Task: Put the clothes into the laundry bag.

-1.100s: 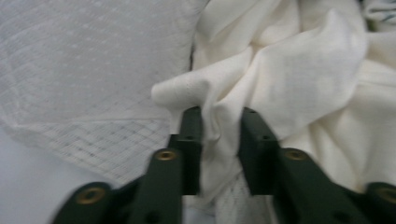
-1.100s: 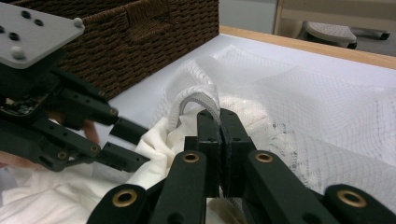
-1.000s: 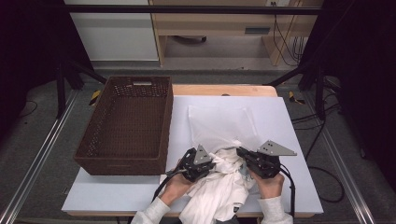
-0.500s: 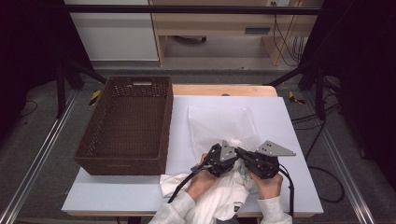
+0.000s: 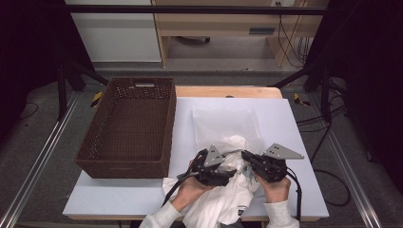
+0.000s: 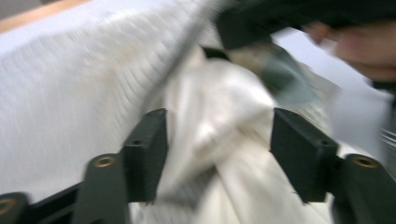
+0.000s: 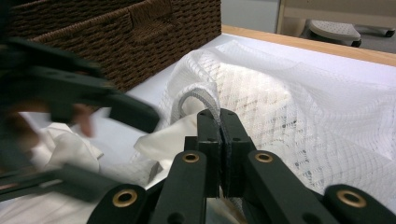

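A white mesh bag (image 5: 225, 123) lies flat on the white table mat, and its weave shows close up (image 7: 289, 93). A crumpled white garment (image 5: 221, 204) spills from the bag's near end over the table's front edge. My right gripper (image 7: 219, 116) is shut on the bag's corded rim and stands at the bag's mouth (image 5: 244, 155). Facing it from the left, my left gripper (image 5: 232, 171) is open. Its jaws stand apart on either side of a fold of the garment (image 6: 219, 107). That view is blurred.
A dark brown wicker basket (image 5: 130, 126) stands at the left of the table, its near wall close to my grippers (image 7: 116, 32). Bare mat (image 5: 290, 118) lies right of the bag. Cables trail from both grippers off the front edge.
My left gripper has swung right across the garment, from the front left to the bag's mouth beside the right gripper. The right gripper has stayed in place.
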Demonstrator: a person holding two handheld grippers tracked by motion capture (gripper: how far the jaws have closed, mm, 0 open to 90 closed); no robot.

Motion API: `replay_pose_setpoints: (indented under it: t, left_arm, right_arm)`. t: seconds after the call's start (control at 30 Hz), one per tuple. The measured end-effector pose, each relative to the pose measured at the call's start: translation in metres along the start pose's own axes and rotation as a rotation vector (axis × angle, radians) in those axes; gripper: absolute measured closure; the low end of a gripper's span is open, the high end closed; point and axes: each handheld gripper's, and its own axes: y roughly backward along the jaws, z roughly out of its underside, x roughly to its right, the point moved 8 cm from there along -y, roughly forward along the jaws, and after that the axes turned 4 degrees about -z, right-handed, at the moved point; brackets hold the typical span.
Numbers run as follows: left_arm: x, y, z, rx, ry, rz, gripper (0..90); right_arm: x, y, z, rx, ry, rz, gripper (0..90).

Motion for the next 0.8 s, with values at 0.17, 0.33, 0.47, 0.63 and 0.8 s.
replay_pose_setpoints:
  t: [0.17, 0.33, 0.47, 0.63, 0.8]
  left_arm:
    - [0.023, 0.015, 0.022, -0.026, -0.008, 0.036, 26.3]
    - [0.029, -0.003, 0.049, -0.113, -0.03, 0.014, 39.4]
    - [0.027, -0.006, 0.05, -0.133, -0.012, 0.018, 68.2]
    - [0.021, 0.012, 0.024, -0.015, -0.007, -0.026, 77.5]
    - [0.006, 0.007, -0.013, 0.033, 0.009, -0.06, 77.4]
  right_arm:
    - [0.001, -0.001, 0.002, -0.007, 0.0, 0.004, 88.6]
    - [0.0, -0.003, 0.004, -0.017, 0.0, 0.002, 88.7]
    - [-0.001, -0.005, 0.005, -0.026, 0.004, 0.004, 88.7]
    - [-0.003, -0.005, 0.005, -0.029, 0.005, 0.002, 88.7]
    - [-0.005, -0.004, 0.003, -0.016, 0.008, -0.004, 88.7]
